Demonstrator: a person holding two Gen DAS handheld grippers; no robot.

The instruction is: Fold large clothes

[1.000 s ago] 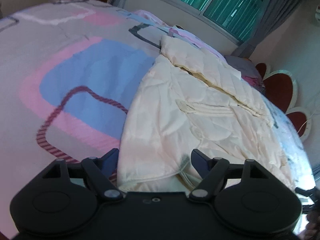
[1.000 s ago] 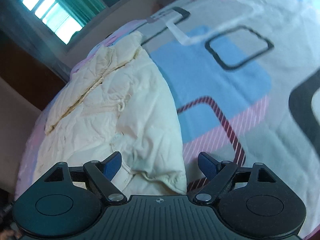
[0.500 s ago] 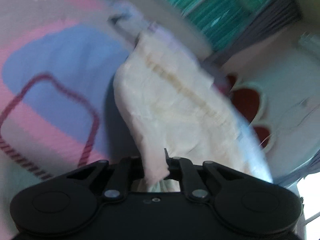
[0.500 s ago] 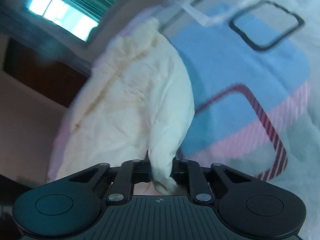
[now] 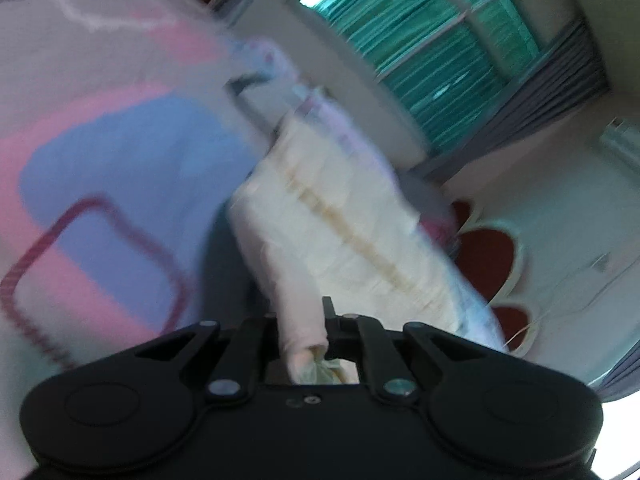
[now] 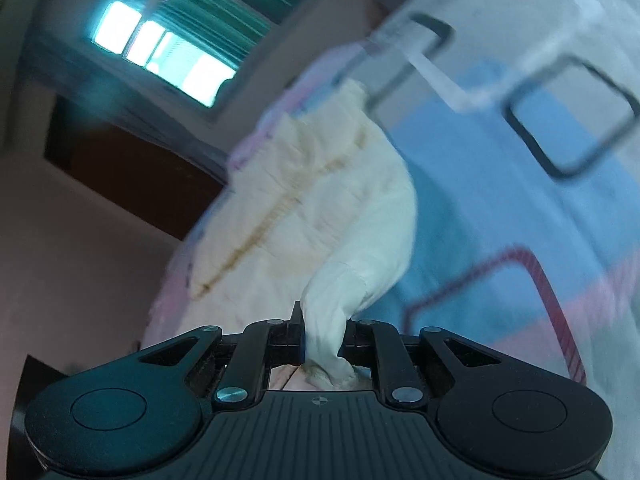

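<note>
Cream quilted padded jacket (image 5: 336,216) lies on the patterned pink-and-blue bedsheet (image 5: 120,168), its near hem raised. Left gripper (image 5: 304,330) and right gripper (image 6: 322,336) each clamp a hem corner. Step: lifting. Next, probably: carry hem toward collar, corners level.

We see our left gripper (image 5: 304,330) pinched tight on a corner of the cream quilted garment (image 5: 340,216), whose fabric rises taut from the jaws. The rest of the garment lies on the bedspread (image 5: 120,160) with its pink and blue blocks, to the garment's left. Beyond the garment stands a window with green curtains (image 5: 432,60); a red scalloped headboard (image 5: 488,252) is right of it.
</note>
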